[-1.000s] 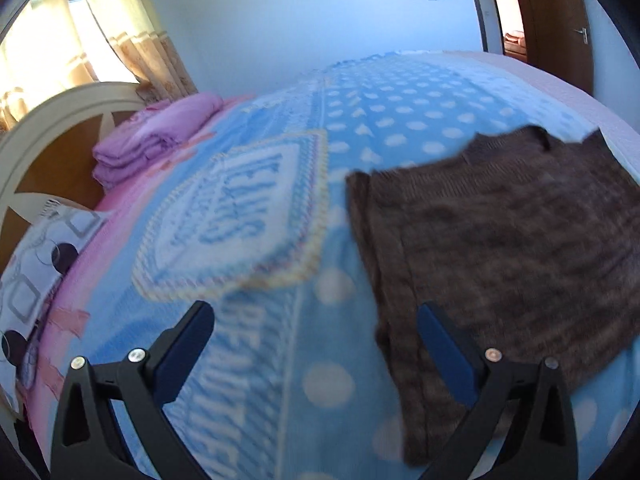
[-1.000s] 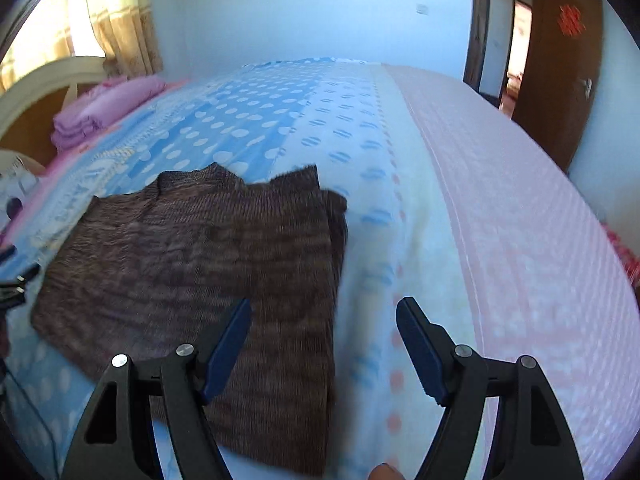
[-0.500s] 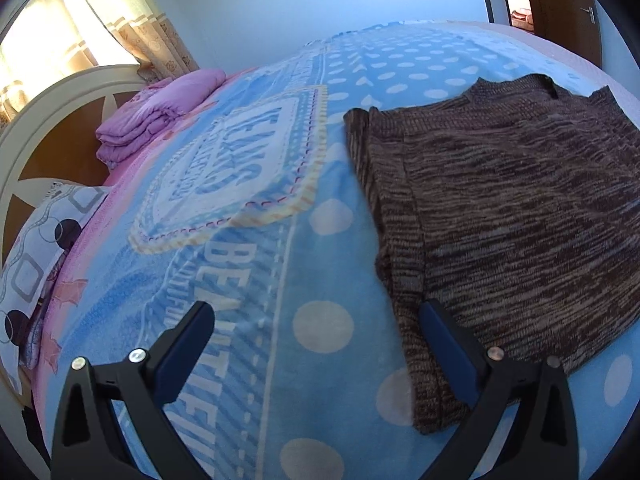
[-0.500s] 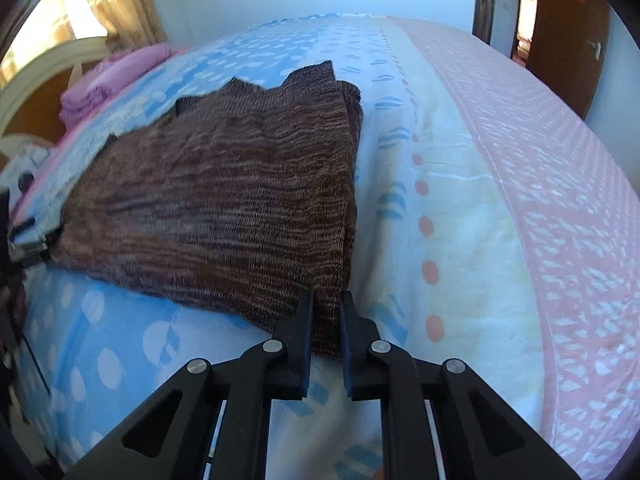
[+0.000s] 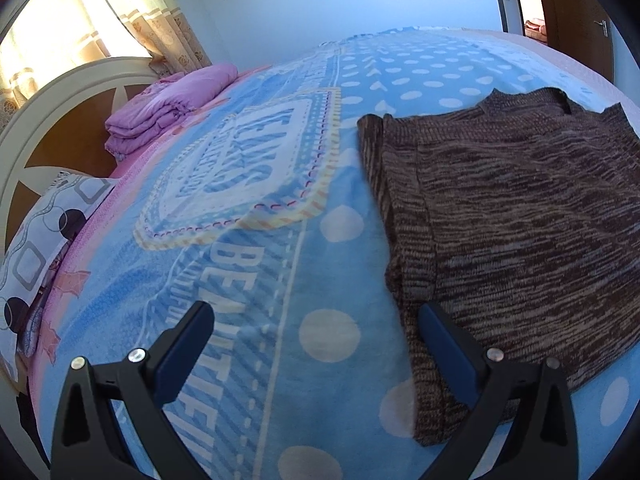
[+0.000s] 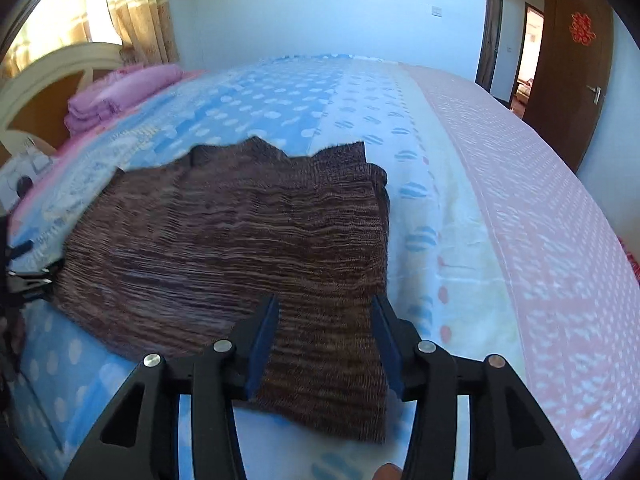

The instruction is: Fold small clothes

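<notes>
A brown knitted sweater [image 5: 512, 220] lies flat on the bed, sleeves folded in; it also shows in the right wrist view [image 6: 240, 248]. My left gripper [image 5: 316, 340] is open and empty, its right finger [image 5: 444, 344] over the sweater's near left corner. My right gripper [image 6: 326, 320] is open, its fingers astride the sweater's near right corner, holding nothing.
The bed is covered by a blue dotted blanket [image 5: 280, 220] and a pink sheet [image 6: 540, 200]. A folded purple quilt [image 5: 168, 100] and a patterned pillow [image 5: 40, 240] lie by the cream headboard [image 5: 48, 104]. A brown door [image 6: 572, 68] stands open at right.
My right gripper was open, shut at the sweater's near right corner half a second ago, and has now opened again. The left gripper stayed open and moved closer to the sweater's left corner.
</notes>
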The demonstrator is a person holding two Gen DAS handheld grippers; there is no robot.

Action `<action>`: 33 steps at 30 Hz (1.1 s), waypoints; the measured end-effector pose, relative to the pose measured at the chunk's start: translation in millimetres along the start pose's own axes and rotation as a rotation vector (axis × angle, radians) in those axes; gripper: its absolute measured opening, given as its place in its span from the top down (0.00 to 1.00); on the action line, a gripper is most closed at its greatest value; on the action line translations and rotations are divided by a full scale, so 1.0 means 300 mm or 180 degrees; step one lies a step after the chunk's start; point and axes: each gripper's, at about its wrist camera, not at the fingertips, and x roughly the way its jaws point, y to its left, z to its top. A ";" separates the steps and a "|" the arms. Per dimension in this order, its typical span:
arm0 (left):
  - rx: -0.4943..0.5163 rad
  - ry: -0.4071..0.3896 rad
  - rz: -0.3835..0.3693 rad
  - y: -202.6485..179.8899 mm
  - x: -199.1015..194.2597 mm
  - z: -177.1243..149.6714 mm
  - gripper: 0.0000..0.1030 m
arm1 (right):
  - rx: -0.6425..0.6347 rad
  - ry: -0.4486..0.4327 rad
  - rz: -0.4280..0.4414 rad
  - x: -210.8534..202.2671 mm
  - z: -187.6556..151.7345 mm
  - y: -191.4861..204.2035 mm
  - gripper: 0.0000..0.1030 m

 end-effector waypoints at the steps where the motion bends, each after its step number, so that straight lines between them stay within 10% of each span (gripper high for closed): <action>1: -0.0007 0.0001 -0.0009 0.002 0.001 -0.001 0.00 | 0.0000 0.0061 -0.0061 0.024 -0.004 0.000 0.55; 3: -0.0034 0.0010 -0.0044 0.008 0.003 -0.002 0.00 | 0.0068 0.0318 -0.0010 0.093 -0.027 -0.011 0.79; 7: -0.0082 0.0032 -0.0110 0.017 0.011 -0.002 0.00 | -0.0026 0.0293 -0.0038 0.075 -0.080 -0.011 0.84; 19: -0.0068 0.0011 -0.0088 0.008 0.014 -0.005 0.00 | -0.0203 -0.0013 -0.0385 -0.056 -0.067 0.078 0.78; 22: -0.0030 -0.0005 -0.0045 0.000 0.011 -0.006 0.00 | -0.0265 -0.0094 -0.0093 -0.058 -0.009 0.168 0.63; 33: -0.0067 -0.0001 -0.0106 0.014 0.002 -0.017 0.00 | -0.0442 0.0311 0.0114 0.045 -0.106 0.302 0.63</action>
